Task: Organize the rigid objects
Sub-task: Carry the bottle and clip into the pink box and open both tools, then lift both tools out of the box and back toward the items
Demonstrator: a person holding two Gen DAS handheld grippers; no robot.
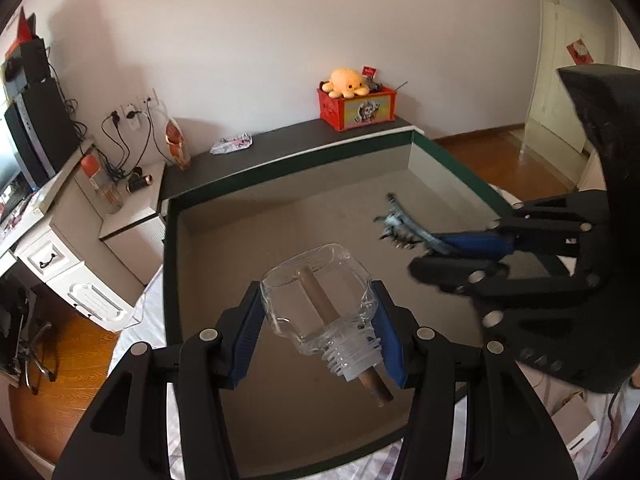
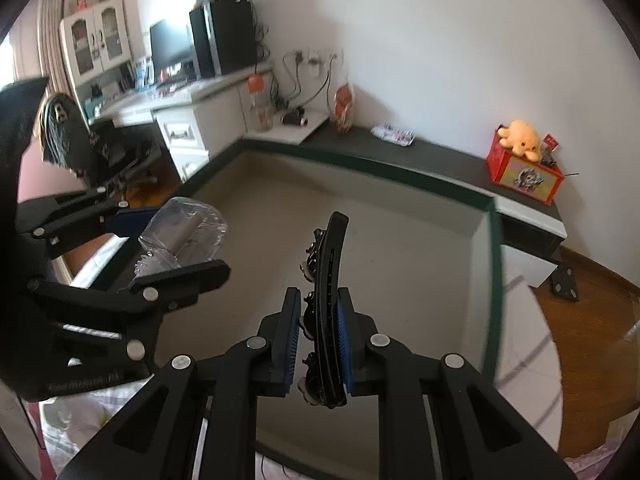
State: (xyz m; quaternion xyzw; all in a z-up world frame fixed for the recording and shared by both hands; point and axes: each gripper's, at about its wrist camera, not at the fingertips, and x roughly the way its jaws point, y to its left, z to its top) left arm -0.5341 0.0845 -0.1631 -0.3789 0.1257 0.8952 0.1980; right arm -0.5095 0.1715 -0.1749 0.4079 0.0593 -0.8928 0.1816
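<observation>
Hovering over the green-rimmed tray (image 1: 288,164), both grippers carry things: the left gripper (image 1: 320,320) is clamped on a clear bottle (image 1: 320,300) at frame centre, the right gripper (image 2: 318,344) on a dark hair clip (image 2: 330,280) whose long axis points away toward the tray's far rim.

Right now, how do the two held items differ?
The bottle is clear and bulky with a stick inside; the hair clip is black, thin and curved. The left gripper stands wide around the bottle; the right gripper is nearly shut on the clip. Both hang over the box.
</observation>
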